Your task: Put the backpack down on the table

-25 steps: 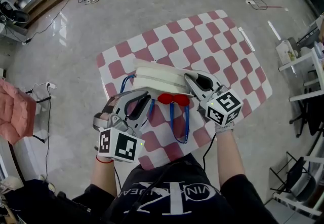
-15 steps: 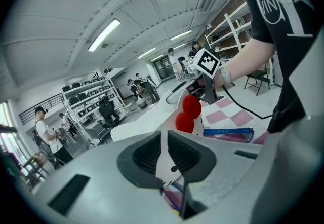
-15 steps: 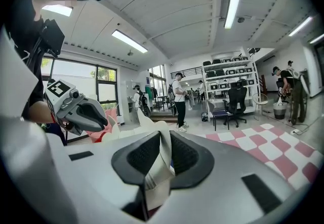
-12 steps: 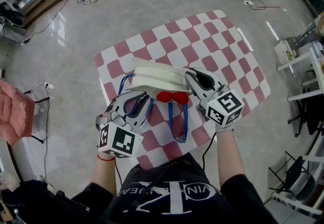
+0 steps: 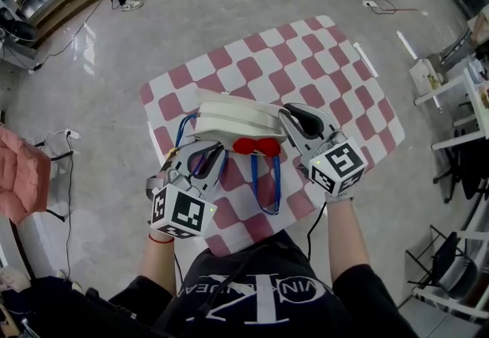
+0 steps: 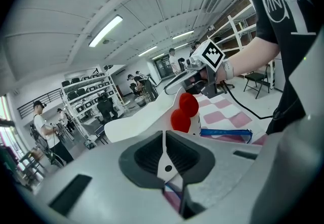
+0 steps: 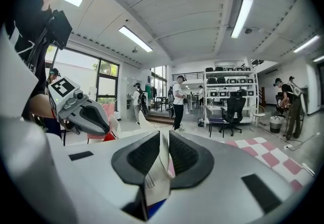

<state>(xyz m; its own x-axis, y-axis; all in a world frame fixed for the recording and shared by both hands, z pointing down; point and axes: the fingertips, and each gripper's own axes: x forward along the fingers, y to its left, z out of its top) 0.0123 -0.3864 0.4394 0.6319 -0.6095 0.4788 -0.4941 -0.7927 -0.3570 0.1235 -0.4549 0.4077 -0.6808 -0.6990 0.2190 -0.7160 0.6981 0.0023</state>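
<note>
Backpack [image 5: 229, 116] is pinched above the table [image 5: 321, 61], left gripper [image 5: 201, 153] and right gripper [image 5: 299, 119] both clamped tight on its fabric. Releasing one side early could tip it off the near edge.

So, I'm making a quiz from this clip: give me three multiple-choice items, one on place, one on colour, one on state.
1. The backpack is: A) on the floor B) between left gripper and right gripper, over the checked table C) on a chair
2. Its bow is: A) red B) green C) yellow
3. The right gripper's jaws are: A) wide apart B) out of view C) shut on backpack fabric
Key: 1 B, the head view shows it there; 2 A, plainly red; 3 C, fabric sits pinched between them.
</note>
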